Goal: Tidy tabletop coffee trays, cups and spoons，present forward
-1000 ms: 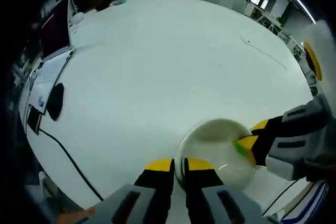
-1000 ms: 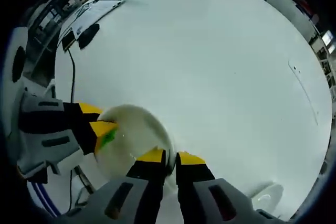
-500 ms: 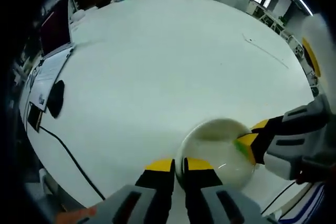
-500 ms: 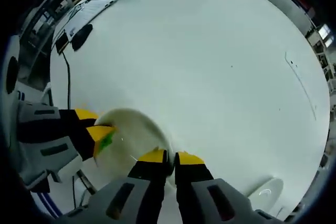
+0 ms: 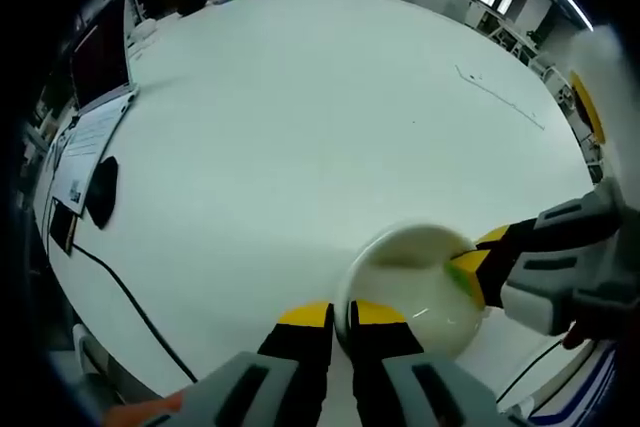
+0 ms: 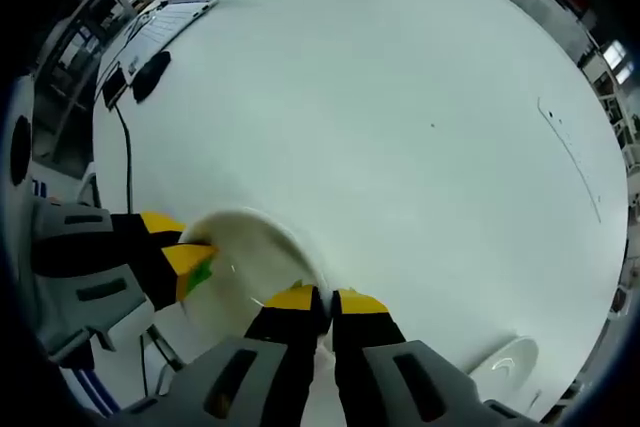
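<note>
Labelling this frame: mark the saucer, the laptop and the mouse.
saucer (image 5: 420,287): left gripper view, its inner surface.
laptop (image 5: 98,59): left gripper view, its screen.
mouse (image 5: 101,190): left gripper view, its top.

Hidden and cut-off bits around the saucer

My left gripper (image 5: 341,315) jaws cover the near rim of the white saucer (image 5: 415,292), so the pinch point itself is out of sight; in the right gripper view my right gripper (image 6: 319,300) jaws hide that side of the saucer's (image 6: 245,267) rim too, and the saucer is blurred there. A second white dish (image 6: 505,362) is cut by the lower right edge. The laptop (image 5: 95,72) is clipped at the left, screen unreadable. A dark object (image 5: 102,190) on the counter (image 5: 300,127) is too small to identify. The thin line (image 5: 498,97) far right is unclear.
</note>
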`<state>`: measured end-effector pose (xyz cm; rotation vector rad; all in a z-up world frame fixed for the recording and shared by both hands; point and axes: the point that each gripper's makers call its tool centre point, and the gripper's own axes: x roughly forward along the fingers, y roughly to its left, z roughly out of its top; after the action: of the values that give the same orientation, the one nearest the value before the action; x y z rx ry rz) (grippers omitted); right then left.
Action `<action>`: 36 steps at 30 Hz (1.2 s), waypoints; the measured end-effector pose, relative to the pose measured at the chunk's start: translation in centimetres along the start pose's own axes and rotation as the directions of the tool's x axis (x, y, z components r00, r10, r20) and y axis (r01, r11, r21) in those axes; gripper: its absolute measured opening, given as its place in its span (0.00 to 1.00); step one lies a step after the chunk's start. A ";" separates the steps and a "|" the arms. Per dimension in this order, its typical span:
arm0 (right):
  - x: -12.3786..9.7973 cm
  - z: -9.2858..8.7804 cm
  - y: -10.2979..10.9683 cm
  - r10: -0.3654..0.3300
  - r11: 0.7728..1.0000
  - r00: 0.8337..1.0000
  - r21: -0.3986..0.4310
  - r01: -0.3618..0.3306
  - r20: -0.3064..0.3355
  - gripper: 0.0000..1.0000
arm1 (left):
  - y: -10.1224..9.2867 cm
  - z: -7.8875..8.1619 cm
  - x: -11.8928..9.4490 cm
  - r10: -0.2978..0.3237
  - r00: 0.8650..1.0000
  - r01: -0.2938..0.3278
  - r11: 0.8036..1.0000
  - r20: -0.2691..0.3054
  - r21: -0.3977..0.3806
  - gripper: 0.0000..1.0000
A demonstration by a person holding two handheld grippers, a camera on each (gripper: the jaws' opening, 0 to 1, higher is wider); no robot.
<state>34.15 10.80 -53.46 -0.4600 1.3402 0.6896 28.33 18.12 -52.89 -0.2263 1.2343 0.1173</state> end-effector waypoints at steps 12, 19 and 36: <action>-1.1 0.5 -0.8 -0.002 1.000 1.000 0.009 0.002 -0.012 0.06 | -1.0 0.6 -0.9 -0.011 1.000 0.011 1.000 -0.009 0.026 0.09; -2.4 -0.1 -1.8 -0.020 1.000 1.000 0.015 0.020 -0.008 0.06 | -2.0 1.6 -1.4 -0.024 1.000 0.024 0.999 -0.005 0.039 0.09; -6.4 -4.0 -8.0 -0.068 0.992 0.998 0.104 0.068 0.004 0.06 | -9.6 2.8 -2.6 -0.089 0.996 0.085 0.985 0.016 0.150 0.09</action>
<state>36.25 1.19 -48.59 -0.4170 1.3407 0.5617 32.06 9.55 -48.57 -0.1480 1.2027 -0.0479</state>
